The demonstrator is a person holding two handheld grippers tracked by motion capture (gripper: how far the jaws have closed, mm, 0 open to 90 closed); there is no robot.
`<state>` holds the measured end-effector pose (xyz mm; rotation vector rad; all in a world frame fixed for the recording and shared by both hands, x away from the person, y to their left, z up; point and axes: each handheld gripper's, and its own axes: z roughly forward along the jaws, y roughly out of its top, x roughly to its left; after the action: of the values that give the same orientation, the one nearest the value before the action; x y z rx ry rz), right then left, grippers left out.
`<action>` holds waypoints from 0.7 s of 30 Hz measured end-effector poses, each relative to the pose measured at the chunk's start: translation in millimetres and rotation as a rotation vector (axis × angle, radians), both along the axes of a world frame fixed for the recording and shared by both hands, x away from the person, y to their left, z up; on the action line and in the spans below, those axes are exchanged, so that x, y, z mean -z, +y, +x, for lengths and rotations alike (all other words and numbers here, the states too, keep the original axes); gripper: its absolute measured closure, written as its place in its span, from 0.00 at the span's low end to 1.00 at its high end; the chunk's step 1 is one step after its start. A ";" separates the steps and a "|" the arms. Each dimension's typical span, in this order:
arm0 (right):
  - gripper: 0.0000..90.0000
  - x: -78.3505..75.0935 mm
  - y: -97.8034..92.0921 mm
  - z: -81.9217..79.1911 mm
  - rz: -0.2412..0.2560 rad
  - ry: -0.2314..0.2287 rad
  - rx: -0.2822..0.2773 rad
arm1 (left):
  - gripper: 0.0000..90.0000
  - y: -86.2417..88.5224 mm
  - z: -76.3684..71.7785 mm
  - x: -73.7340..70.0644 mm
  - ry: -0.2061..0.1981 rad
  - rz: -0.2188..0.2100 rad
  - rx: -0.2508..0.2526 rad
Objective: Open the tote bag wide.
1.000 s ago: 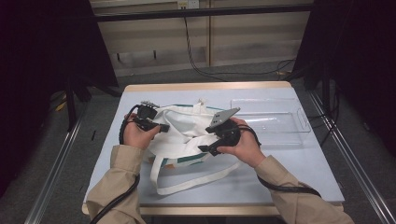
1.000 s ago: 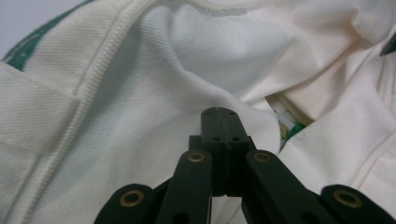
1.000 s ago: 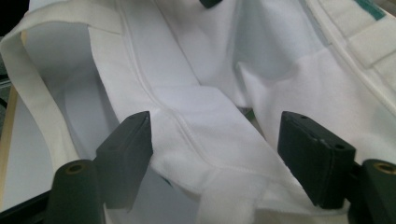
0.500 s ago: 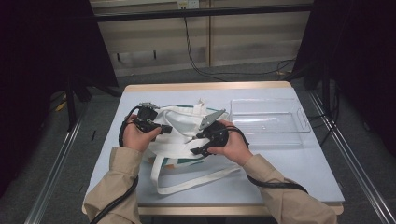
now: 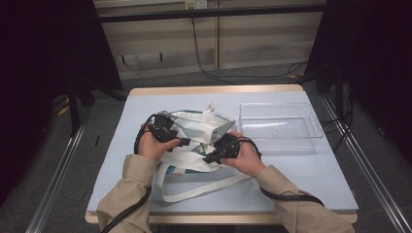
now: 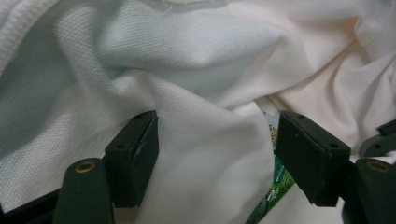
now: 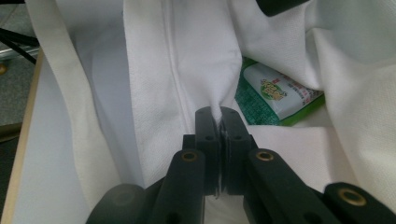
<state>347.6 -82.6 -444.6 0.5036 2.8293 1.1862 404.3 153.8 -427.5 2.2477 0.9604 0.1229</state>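
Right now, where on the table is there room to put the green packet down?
The table is bare along its far edge beyond the bag, on the left strip beside the bag, and at the near right corner below the tray. The tray looks empty too. The middle is crowded by bag, straps and hands.

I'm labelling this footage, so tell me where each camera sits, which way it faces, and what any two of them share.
High view: above the person's side, facing forward and down on the table; both sleeves, hands, the left claw and right claw on the bag, beside a tray.
Left gripper view: rides the left claw, facing bag cloth; its jaws stand apart.
Right gripper view: rides the right claw, facing the bag; jaws pinch cloth.
Shared: both gripper views show a green packet inside the bag.
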 end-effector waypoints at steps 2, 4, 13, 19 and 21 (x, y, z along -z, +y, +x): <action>0.98 -0.8 -1.0 -0.6 0.011 -0.006 0.011 | 0.28 -1.9 -1.0 2.8 -0.003 -0.005 -0.009; 0.98 -1.6 -1.5 -1.3 0.017 -0.012 0.013 | 0.28 -0.6 -0.1 4.7 -0.001 0.017 0.015; 0.98 -2.3 -2.1 -4.7 0.025 0.002 -0.002 | 0.28 -5.3 -1.0 18.2 -0.012 0.050 0.022; 0.98 -2.2 -2.6 -6.3 0.028 0.002 -0.013 | 0.47 -6.6 -1.1 18.8 -0.039 0.133 0.050; 0.98 -2.5 -2.6 -6.6 0.026 0.006 -0.010 | 0.59 -6.5 -0.3 18.4 -0.009 0.135 0.068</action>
<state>341.0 -85.1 -442.0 0.4954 2.8281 1.2262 404.0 147.3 -445.9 2.3987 0.8932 0.1723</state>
